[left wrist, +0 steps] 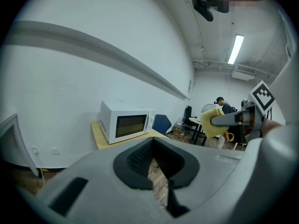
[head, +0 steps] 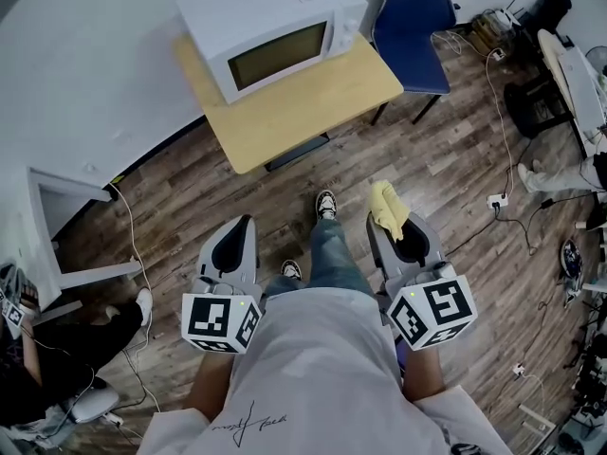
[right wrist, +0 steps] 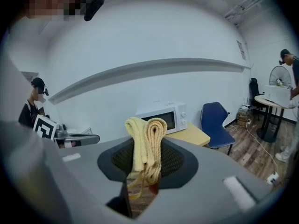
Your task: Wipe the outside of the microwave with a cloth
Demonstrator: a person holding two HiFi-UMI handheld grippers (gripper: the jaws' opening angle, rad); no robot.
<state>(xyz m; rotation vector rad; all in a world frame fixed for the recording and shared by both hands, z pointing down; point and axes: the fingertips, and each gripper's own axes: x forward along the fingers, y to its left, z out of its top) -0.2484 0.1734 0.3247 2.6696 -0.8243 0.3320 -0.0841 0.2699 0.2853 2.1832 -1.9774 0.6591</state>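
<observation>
My left gripper [head: 243,224] is pressed together, empty; my right gripper [head: 377,224] pinches the one yellow cloth [head: 388,207] — well apart from the one white microwave [head: 270,31] on its table [head: 313,107].

Wood table [head: 318,102] by wall: microwave [head: 270,22] on far left part, rest bare. Plank floor [head: 446,159]: blue chair [head: 413,27] just R of table, power strip [head: 496,200] w/ cables further R.
</observation>
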